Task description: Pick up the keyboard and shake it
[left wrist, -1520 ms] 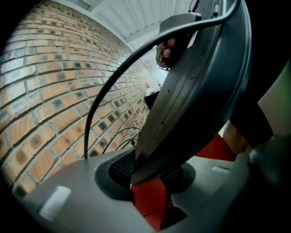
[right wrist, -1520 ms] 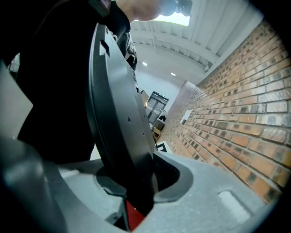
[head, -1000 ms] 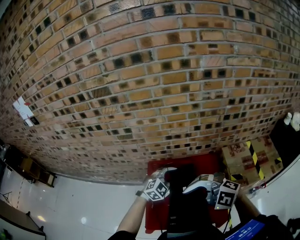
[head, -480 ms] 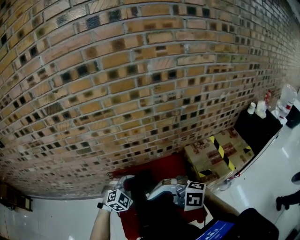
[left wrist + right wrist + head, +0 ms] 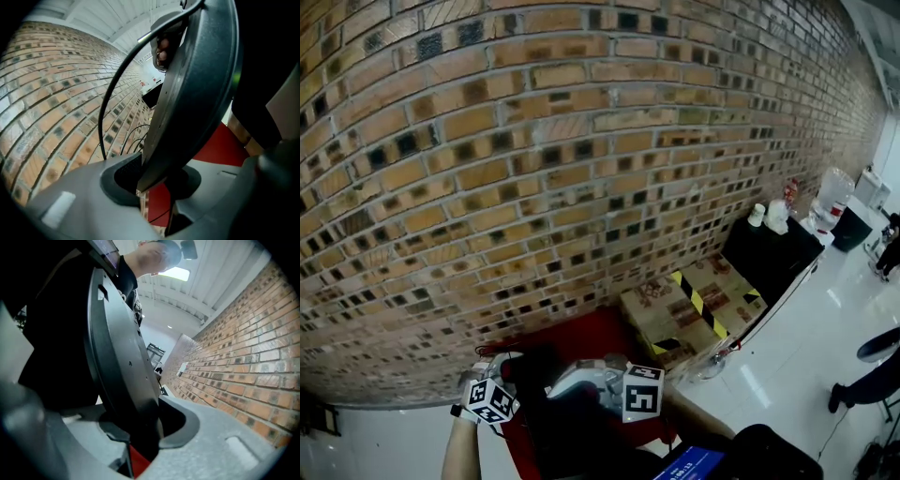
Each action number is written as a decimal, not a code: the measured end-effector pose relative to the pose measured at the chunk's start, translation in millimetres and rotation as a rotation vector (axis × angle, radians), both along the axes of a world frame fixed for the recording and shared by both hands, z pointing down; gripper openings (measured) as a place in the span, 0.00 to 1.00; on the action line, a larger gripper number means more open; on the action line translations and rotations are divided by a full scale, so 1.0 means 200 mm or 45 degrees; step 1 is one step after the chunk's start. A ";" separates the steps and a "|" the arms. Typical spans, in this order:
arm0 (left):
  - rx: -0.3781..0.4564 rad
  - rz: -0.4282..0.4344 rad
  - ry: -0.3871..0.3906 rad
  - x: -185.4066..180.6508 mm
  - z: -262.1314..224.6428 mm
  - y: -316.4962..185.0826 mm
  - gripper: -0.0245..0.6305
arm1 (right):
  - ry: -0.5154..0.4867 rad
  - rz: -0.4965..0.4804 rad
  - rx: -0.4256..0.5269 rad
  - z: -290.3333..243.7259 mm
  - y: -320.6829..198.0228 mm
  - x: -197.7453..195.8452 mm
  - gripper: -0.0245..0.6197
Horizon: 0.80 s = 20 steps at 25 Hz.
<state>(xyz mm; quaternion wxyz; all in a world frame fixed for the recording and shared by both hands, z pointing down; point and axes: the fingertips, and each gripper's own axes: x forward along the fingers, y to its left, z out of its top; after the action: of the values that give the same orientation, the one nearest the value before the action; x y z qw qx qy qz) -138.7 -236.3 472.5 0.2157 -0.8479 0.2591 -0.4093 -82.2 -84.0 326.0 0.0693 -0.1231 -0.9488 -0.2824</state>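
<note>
We've got the keyboard (image 5: 197, 84) up on edge, above the red surface (image 5: 581, 339); left gripper (image 5: 154, 180) clamps one end, right gripper (image 5: 140, 427) grips the other; pick-up looks done; the shaking, we reckon, remains.

We'd call it a lab or workshop hall: bare brick wall (image 5: 581, 141), glossy white floor (image 5: 797, 361), hazard-taped cardboard box (image 5: 661, 314), black cabinet (image 5: 764, 258) with bottles (image 5: 775, 216).
</note>
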 end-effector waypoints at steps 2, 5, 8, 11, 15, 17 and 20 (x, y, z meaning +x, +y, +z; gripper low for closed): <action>0.013 -0.005 0.011 0.00 0.00 0.01 0.23 | 0.027 -0.002 0.041 0.00 0.03 -0.02 0.18; 0.043 -0.002 0.025 0.00 -0.05 0.03 0.24 | 0.022 -0.008 0.064 -0.01 0.07 -0.02 0.18; 0.004 0.003 0.027 0.00 -0.01 0.04 0.24 | -0.007 0.009 -0.009 0.00 0.04 0.00 0.18; -0.034 -0.013 0.022 0.00 0.08 0.07 0.24 | 0.033 0.003 -0.016 0.05 0.06 -0.02 0.18; -0.022 -0.023 0.050 0.00 0.05 0.13 0.24 | 0.045 -0.017 -0.017 0.03 0.12 -0.01 0.18; -0.043 -0.028 0.058 -0.01 0.07 0.14 0.24 | 0.020 -0.012 -0.069 0.02 0.09 0.00 0.18; -0.109 -0.024 0.096 0.02 0.15 0.13 0.23 | 0.010 0.018 -0.124 0.03 0.04 -0.01 0.18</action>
<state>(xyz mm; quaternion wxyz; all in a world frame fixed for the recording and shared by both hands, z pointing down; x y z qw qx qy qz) -133.7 -210.0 502.4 0.1655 -0.8686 0.2574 -0.3897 -84.6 -76.5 331.3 0.0690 -0.1208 -0.9620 -0.2348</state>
